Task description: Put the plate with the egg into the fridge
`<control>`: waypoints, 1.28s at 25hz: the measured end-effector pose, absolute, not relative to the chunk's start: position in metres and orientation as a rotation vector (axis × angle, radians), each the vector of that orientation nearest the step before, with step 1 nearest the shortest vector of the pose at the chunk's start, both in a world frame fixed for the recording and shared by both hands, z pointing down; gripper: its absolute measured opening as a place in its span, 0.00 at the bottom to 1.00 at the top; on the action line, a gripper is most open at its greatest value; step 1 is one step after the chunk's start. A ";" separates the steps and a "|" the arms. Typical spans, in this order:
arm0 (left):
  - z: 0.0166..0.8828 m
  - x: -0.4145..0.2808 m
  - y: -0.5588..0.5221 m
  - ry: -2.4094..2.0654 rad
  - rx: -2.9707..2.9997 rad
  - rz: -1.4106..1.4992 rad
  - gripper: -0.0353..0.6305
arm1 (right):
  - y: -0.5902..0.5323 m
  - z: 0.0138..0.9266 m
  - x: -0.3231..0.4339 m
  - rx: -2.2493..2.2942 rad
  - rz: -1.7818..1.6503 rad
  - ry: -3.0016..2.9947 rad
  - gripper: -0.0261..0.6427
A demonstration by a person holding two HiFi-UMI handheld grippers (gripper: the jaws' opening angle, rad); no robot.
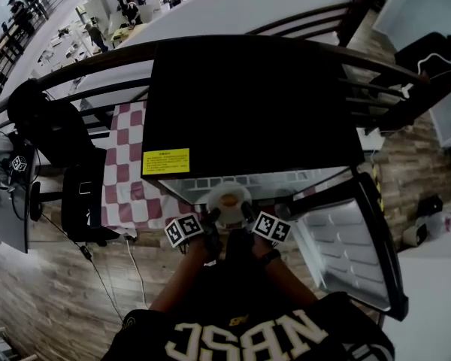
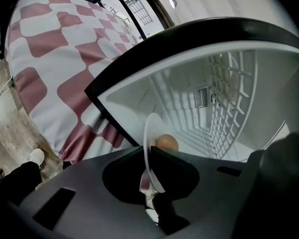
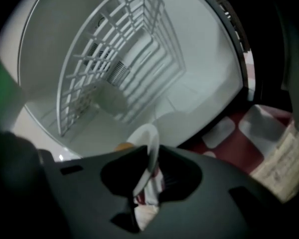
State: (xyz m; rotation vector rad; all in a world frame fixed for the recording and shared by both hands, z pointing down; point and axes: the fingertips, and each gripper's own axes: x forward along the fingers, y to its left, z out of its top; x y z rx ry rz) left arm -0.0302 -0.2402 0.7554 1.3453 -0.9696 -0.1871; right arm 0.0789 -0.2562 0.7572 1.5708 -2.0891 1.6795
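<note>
A white plate (image 1: 228,199) with a brown egg (image 1: 229,199) on it hangs at the mouth of the open black fridge (image 1: 248,104), held level between my two grippers. My left gripper (image 1: 210,218) is shut on the plate's left rim. In the left gripper view the plate (image 2: 150,148) stands edge-on in that gripper (image 2: 150,171), with the egg (image 2: 166,142) just beyond. My right gripper (image 1: 248,213) has the right rim between its jaws. In the right gripper view the plate (image 3: 148,156) sits loosely in that gripper (image 3: 148,166), whose jaws have eased apart with a gap beside the rim.
The fridge stands on a red-and-white checked cloth (image 1: 128,179), its door (image 1: 346,239) swung open to the right. Inside are white walls and a wire shelf (image 2: 229,108). A black chair (image 1: 83,201) stands left of the table, and a railing runs behind it.
</note>
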 end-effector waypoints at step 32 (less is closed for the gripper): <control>0.783 -0.025 -0.290 -1.092 1.387 -0.061 0.16 | -0.309 0.775 0.084 1.559 1.299 -2.052 0.18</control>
